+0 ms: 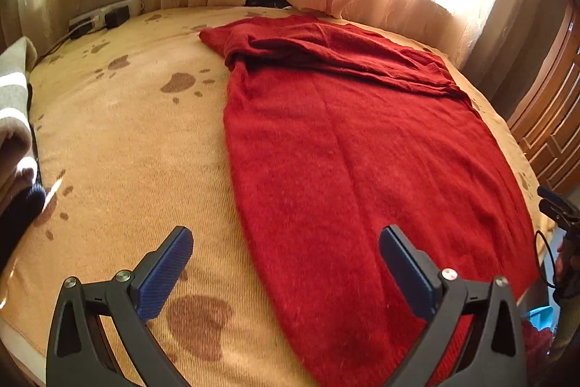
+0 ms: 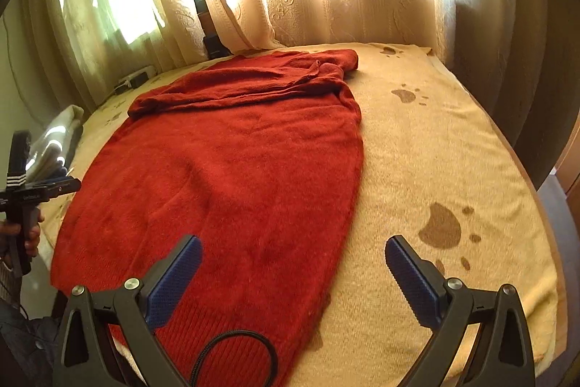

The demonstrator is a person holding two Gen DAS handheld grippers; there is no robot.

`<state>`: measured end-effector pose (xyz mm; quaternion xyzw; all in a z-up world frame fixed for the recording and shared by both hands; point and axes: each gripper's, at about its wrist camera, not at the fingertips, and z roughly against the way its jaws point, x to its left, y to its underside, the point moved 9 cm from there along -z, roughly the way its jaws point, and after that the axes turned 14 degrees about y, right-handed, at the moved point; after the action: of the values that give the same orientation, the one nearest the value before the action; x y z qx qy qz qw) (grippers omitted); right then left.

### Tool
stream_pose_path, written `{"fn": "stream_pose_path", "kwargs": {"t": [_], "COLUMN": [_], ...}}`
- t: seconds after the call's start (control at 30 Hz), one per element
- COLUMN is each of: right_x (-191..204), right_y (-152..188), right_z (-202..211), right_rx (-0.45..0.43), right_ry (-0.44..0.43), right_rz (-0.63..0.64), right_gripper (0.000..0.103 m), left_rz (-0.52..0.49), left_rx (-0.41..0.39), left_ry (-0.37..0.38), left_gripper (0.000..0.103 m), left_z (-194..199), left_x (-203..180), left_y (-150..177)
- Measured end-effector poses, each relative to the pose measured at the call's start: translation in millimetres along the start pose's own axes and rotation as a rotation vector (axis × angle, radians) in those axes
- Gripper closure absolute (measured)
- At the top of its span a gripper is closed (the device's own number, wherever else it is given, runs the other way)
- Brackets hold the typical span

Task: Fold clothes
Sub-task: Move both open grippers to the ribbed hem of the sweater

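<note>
The sweater [image 1: 344, 169] is plain deep red. The blanket [image 1: 127, 140] under it is pale yellow-tan, printed with brown paw prints [image 1: 179, 84]. The curtains [image 2: 308, 13] along the bed's far edge are cream with a raised pattern. Both grippers have black frames and blue ribbed pads [image 1: 165, 272]. At the bed's left edge, folded cloth [image 1: 14, 97] is beige with white stripes.

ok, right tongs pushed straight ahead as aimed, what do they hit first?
Most likely the red sweater: the open right tongs straddle its right edge near the hem, over the paw-print blanket. Nothing stands in between, though height above the fabric is unclear.
</note>
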<state>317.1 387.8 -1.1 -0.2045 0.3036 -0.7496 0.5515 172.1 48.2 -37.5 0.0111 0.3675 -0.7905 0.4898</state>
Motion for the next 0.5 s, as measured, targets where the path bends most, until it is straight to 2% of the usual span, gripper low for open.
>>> {"fn": "stream_pose_path", "kwargs": {"t": [0.13, 0.23, 0.27, 0.33, 0.4, 0.5], "right_x": [-4.2, -7.6, -18.3, -58.6, -109.0, -117.9], "right_y": [19.7, 31.2, 29.9, 20.3, 13.4, 16.5], "right_z": [9.0, 23.0, 34.4, 66.5, 103.5, 116.0], "right_rx": [0.02, 0.02, -0.009, -0.089, -0.176, -0.191], "right_ry": [-0.01, -0.023, 0.02, 0.17, 0.364, 0.351], "right_rz": [-0.01, -0.016, -0.022, -0.07, -0.168, -0.206], "right_gripper": [0.0, 0.0, 0.0, 0.0, 0.0, 0.0], "left_rz": [0.048, 0.011, -0.007, -0.043, -0.058, -0.047], "left_rx": [0.021, 0.034, 0.039, 0.049, 0.065, 0.076], "left_ry": [0.085, 0.125, 0.122, 0.116, 0.115, 0.13], "left_gripper": [0.0, 0.0, 0.0, 0.0, 0.0, 0.0], "left_z": [13.0, 20.3, 20.9, 21.9, 18.8, 16.4], "left_x": [-3.0, -16.5, -20.2, -27.4, -30.6, -31.7], "left_y": [20.2, 29.7, 31.0, 33.5, 34.3, 35.6]}}
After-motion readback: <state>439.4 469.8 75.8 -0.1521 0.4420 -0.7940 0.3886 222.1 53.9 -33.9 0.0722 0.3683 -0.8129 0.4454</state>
